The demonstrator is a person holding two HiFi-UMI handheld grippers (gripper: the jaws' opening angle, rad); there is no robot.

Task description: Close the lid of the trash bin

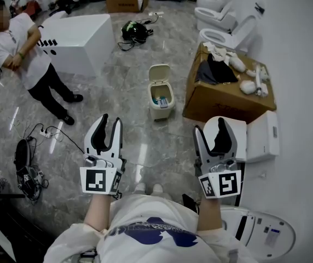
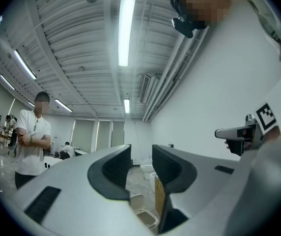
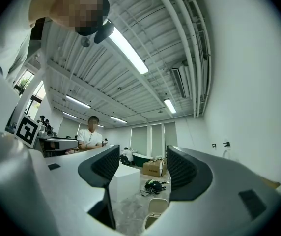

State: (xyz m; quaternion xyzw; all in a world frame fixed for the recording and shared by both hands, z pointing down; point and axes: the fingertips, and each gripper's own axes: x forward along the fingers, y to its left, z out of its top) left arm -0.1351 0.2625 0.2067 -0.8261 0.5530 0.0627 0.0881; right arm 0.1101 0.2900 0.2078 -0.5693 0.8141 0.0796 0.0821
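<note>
the trash bin (image 1: pixel 161 96) stands on the floor (image 1: pixel 162 147) ahead of both grippers, its lid (image 1: pixel 159 72) tipped up, just beside a cardboard box (image 1: pixel 222 100). the left gripper (image 1: pixel 108 119) has its jaws partly apart and empty; the right gripper (image 1: pixel 211 126) gapes wider, also empty.

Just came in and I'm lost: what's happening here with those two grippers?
A person holds a left gripper and a right gripper out in front, both open and empty. The trash bin stands on the floor ahead, beside a cardboard box, its lid up. Neither gripper touches it.
</note>
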